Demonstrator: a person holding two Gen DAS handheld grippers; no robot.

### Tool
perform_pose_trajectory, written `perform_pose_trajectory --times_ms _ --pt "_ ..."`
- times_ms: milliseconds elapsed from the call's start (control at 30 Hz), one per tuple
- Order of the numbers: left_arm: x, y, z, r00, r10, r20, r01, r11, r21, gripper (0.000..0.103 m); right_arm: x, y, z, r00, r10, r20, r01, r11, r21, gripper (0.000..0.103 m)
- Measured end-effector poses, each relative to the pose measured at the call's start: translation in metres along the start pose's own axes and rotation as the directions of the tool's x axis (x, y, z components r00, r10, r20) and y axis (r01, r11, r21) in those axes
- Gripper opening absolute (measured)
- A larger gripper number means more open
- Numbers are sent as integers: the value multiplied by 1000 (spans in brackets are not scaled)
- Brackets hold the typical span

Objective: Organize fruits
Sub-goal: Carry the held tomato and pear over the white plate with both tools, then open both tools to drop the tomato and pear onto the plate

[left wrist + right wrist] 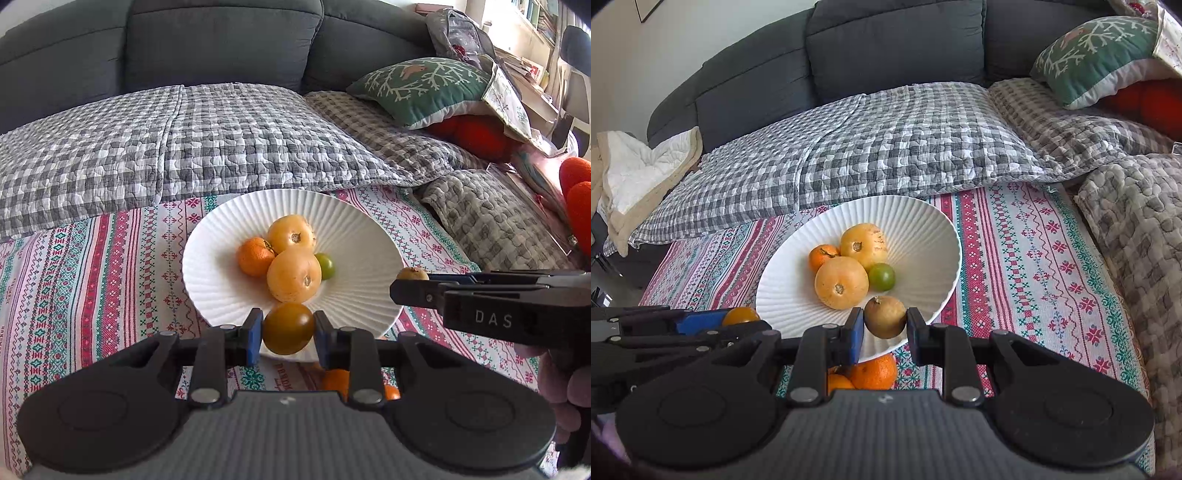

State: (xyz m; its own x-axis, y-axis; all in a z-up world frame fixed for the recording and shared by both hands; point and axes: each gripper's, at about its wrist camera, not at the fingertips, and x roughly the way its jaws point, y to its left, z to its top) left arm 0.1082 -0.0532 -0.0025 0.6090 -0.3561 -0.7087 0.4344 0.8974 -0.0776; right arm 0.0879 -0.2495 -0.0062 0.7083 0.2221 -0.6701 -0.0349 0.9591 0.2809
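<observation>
Closest to the left wrist lens, the left gripper (288, 328) holds a round olive-brown tomato-like fruit (288, 328) between its blue pads, clamped across its width. Held at the near rim of the white ribbed plate (369, 236), the fruit appears poised for release into the dish. It is close to spherical, so no long axis can be stated, and its stem end is not visible.

The right gripper (885, 326) is closed on a small brownish fruit (885, 316), possibly a kiwi or small pear; identity uncertain. Its stem nub points up and slightly away from the camera, so the long axis stands roughly upright, crosswise to the grip. It sits over the near right part of the plate, apparently also awaiting deposit. In the left wrist view, this gripper enters from the right, with only the fruit's top showing.

Already in the plate, bunched at its centre and touching: two large yellow-orange fruits (841, 282), with their stem scars facing the cameras, a small mandarin (822, 255) at the left and a green tomato (881, 277) at the right.

Two further mandarins (873, 371) lie on the patterned cloth (1034, 258) just below the plate's near rim, partly hidden by the right gripper, not yet collected. My judgement: the task is past halfway. A grey sofa with checked quilt (886, 147) stands behind.
</observation>
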Motion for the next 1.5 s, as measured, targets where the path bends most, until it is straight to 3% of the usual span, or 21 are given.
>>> perform_pose_trajectory --times_ms 400,1100,1200,1367,1500 --pt "41 7 6 1000 11 -16 -10 999 48 16 26 8 0 999 -39 -18 37 996 -83 22" --pt "46 8 2 999 21 -30 -19 998 59 17 32 14 -2 998 -57 -27 53 991 -121 24" --pt "45 10 3 999 24 -30 -22 998 52 23 29 12 -2 999 -50 -19 48 993 -105 32" --pt "36 11 1 999 20 -25 -19 999 35 41 18 11 -1 999 -48 3 48 994 -98 54" --pt "28 9 -2 999 27 -22 -26 999 36 50 9 8 1 999 -36 16 37 996 -79 62"
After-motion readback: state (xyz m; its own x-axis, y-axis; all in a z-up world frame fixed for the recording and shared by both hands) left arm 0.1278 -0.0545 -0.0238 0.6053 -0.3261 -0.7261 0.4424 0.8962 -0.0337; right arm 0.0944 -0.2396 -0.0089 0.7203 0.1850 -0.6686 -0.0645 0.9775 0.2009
